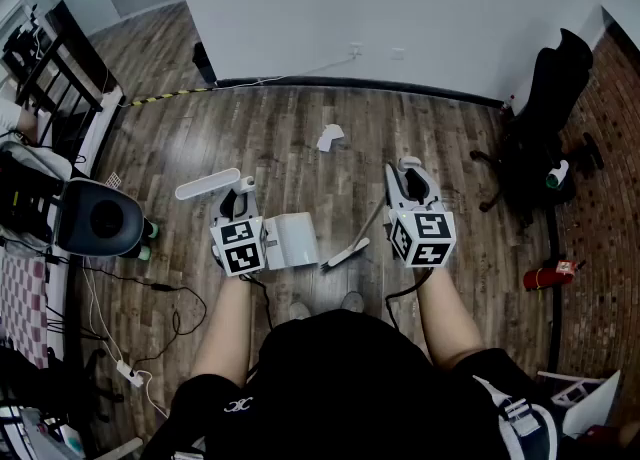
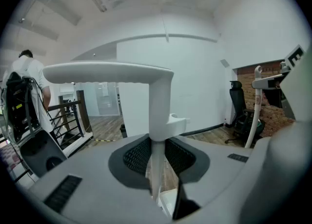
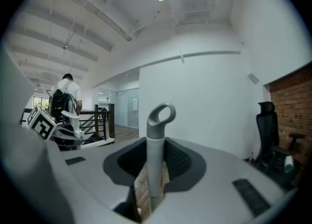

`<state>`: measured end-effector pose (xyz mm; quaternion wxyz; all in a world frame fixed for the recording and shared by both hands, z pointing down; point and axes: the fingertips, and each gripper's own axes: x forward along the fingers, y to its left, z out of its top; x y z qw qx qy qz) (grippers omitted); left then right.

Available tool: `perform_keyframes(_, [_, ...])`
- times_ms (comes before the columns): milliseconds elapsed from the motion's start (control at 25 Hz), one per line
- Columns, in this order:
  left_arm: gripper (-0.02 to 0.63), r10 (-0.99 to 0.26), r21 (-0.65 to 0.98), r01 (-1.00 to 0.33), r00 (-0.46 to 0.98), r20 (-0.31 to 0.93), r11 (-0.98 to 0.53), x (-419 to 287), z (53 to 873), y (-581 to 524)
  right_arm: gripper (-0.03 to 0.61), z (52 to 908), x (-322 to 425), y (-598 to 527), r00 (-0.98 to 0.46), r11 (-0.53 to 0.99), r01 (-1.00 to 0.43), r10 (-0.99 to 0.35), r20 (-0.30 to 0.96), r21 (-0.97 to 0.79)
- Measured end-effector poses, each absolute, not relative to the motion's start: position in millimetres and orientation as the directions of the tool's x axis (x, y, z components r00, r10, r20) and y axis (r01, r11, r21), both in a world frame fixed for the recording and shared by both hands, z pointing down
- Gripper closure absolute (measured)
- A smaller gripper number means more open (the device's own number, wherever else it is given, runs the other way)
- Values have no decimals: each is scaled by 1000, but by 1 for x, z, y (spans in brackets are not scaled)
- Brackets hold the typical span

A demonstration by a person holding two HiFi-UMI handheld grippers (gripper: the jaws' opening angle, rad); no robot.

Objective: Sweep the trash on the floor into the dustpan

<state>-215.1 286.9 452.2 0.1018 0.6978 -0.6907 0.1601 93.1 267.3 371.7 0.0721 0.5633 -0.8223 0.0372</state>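
Left gripper (image 2: 156, 163): my jaws are clamped on the white dustpan handle (image 2: 159, 106), which stands upright between them (its flat grip bar crosses above).
Right gripper (image 3: 155, 165): my jaws are closed around the grey broom handle (image 3: 155, 142), which is upright with its loop end above them.
Dustpan (image 1: 291, 239): white, low by my feet, just right of my left gripper (I can't tell whether it touches the boards).
Broom head (image 1: 346, 253): just right of the dustpan, between my two grippers.
Trash (image 1: 330, 136): one crumpled white scrap on the wooden floor (image 1: 280, 118), ahead of the dustpan and well apart from it, toward the white wall (image 1: 400, 8).
Office chair (image 1: 541, 118): black, off to my right.
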Motion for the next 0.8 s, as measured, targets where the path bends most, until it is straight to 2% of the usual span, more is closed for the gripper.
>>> perform_keyframes(440, [526, -938, -136, -989, 5, 347, -55, -192, 441, 274, 472, 371, 111, 276, -409, 417, -908, -901, 147, 29])
perform_keyframes(800, [526, -942, -120, -992, -20, 335, -21, -154, 434, 251, 472, 369, 159, 262, -424, 431, -902, -897, 124, 32])
